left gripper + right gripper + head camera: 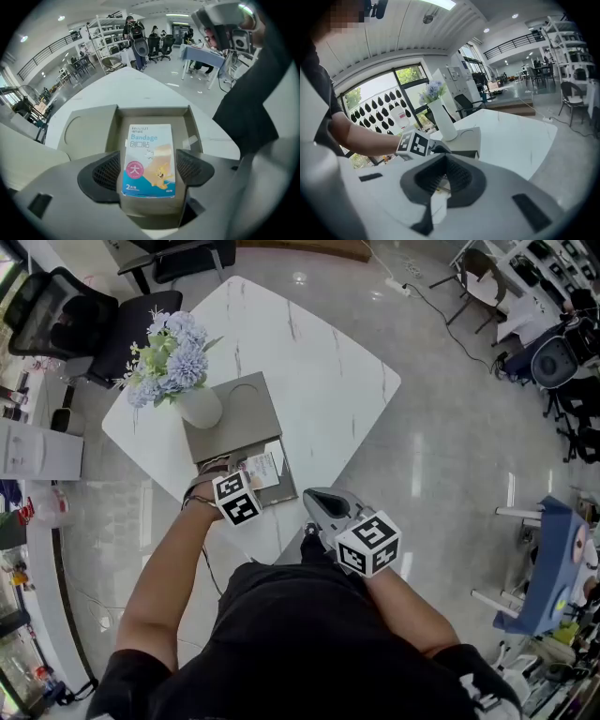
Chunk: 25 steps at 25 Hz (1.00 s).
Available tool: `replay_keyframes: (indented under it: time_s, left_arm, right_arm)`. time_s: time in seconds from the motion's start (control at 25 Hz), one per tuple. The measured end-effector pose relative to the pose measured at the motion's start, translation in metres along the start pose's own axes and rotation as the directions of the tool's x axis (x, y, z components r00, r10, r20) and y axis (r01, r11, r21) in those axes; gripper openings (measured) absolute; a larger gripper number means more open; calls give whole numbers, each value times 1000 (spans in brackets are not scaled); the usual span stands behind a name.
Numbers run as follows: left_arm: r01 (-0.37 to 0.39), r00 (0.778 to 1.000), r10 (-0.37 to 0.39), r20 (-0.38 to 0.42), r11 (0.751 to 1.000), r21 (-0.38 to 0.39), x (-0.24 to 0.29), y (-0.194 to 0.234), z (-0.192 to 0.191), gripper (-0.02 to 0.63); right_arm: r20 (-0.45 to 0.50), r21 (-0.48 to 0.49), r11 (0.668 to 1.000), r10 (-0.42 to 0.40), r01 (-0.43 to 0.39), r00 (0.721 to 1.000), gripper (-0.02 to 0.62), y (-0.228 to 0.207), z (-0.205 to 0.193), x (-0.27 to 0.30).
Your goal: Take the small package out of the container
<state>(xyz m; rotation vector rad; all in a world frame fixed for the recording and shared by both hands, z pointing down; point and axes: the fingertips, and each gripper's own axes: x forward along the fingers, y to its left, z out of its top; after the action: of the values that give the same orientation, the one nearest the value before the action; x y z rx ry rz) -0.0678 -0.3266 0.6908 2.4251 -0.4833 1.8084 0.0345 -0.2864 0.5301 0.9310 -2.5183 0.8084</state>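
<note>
Bandage package (149, 159) being pinched in left gripper (149, 171) at open grey container (150, 111)
Jaws are closing on its long edges. It is looking light, thin cardboard, likely crushing under hard squeeze. Flower vase (199, 407) is standing beside the container, not blocking the lift. Right gripper (443, 180) is hanging closed, empty, off the table (319, 362).

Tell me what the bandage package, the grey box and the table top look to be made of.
Bandage package: thin printed card or coated paper, slightly glossy, with flat faces and crisp edges.
Grey box: probably rigid matt cardboard, with plain folded walls.
Table top: white with grey veins and a light sheen, so marble or a marble-look slab. The pictures cannot settle which.
</note>
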Motion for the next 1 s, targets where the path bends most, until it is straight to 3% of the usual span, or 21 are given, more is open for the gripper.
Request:
replay_keyframes:
  time_s: [0.44, 1.0]
  left_arm:
    - [97, 993, -97, -70, 995, -3, 24, -3, -12, 388]
    - [140, 981, -137, -138, 990, 16, 32, -5, -14, 417]
  right_arm:
    - [-31, 49, 999, 8, -6, 1000, 0, -9, -9, 14]
    - [-35, 86, 996, 5, -2, 999, -1, -9, -18, 14]
